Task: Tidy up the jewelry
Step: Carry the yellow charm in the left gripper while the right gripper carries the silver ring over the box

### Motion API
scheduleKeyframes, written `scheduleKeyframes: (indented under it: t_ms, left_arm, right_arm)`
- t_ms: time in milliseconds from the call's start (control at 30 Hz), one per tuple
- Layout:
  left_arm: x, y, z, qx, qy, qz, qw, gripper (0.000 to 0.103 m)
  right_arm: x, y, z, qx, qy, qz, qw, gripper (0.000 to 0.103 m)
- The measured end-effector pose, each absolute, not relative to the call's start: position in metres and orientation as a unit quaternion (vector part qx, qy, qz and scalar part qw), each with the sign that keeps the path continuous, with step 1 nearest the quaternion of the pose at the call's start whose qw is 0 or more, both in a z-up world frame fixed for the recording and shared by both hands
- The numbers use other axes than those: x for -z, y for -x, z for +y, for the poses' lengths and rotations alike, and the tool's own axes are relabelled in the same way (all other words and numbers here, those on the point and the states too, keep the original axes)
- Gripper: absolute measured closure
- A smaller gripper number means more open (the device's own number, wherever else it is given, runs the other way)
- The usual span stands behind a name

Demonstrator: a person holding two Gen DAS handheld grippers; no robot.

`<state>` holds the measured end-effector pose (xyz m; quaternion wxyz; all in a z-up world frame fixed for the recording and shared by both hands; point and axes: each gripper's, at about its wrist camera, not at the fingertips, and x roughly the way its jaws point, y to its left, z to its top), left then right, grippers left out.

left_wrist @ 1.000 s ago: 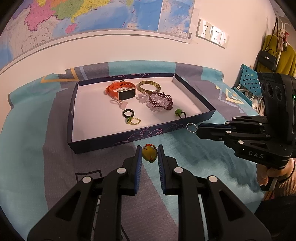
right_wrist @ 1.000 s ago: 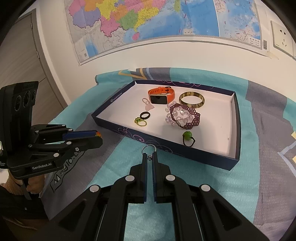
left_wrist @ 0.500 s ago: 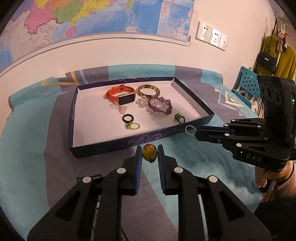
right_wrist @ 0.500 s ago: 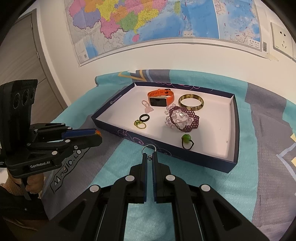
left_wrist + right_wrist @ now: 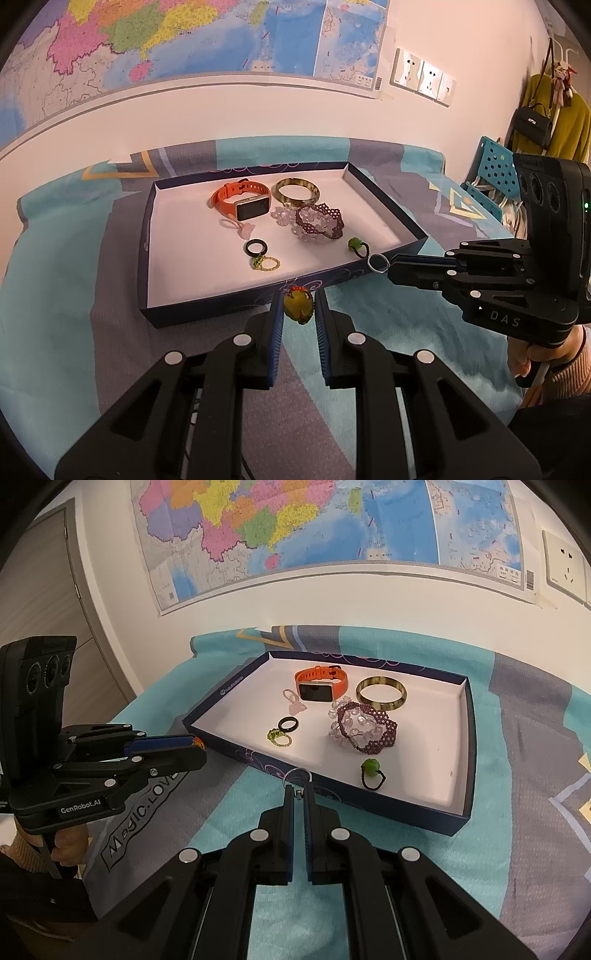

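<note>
A dark blue tray (image 5: 221,310) (image 5: 466,746) with a white floor lies on the bedspread. It holds an orange watch (image 5: 240,199) (image 5: 320,685), a bangle (image 5: 297,190) (image 5: 381,694), a purple beaded bracelet (image 5: 320,220) (image 5: 369,728), a black ring (image 5: 255,247) (image 5: 288,723), a green-stone ring (image 5: 265,263) and a green bead tie (image 5: 356,245) (image 5: 371,771). My left gripper (image 5: 298,306) (image 5: 197,744) is shut on a yellow-green pendant (image 5: 297,305) in front of the tray. My right gripper (image 5: 298,794) (image 5: 388,264) is shut on a silver ring (image 5: 297,775) (image 5: 377,263) at the tray's near rim.
A wall with a map (image 5: 295,528) stands behind the bed. A blue perforated chair (image 5: 495,173) and hanging bags (image 5: 535,122) are at the right. The bedspread (image 5: 66,295) surrounds the tray.
Both grippers have moved closer to the tray with their pieces still held. The silver ring now sits over the tray's near rim.
</note>
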<state>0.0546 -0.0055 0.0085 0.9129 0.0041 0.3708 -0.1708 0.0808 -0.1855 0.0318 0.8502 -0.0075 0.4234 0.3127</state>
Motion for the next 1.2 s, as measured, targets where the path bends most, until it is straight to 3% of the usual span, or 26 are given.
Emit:
scheduleKeyframes:
  t_ms: [1200]
  left_arm:
    - [-0.023, -0.065, -0.007, 0.168, -0.003, 0.353, 0.92, 0.086]
  right_arm:
    - [-0.037, -0.088, -0.181, -0.312, 0.006, 0.416, 0.854, 0.099]
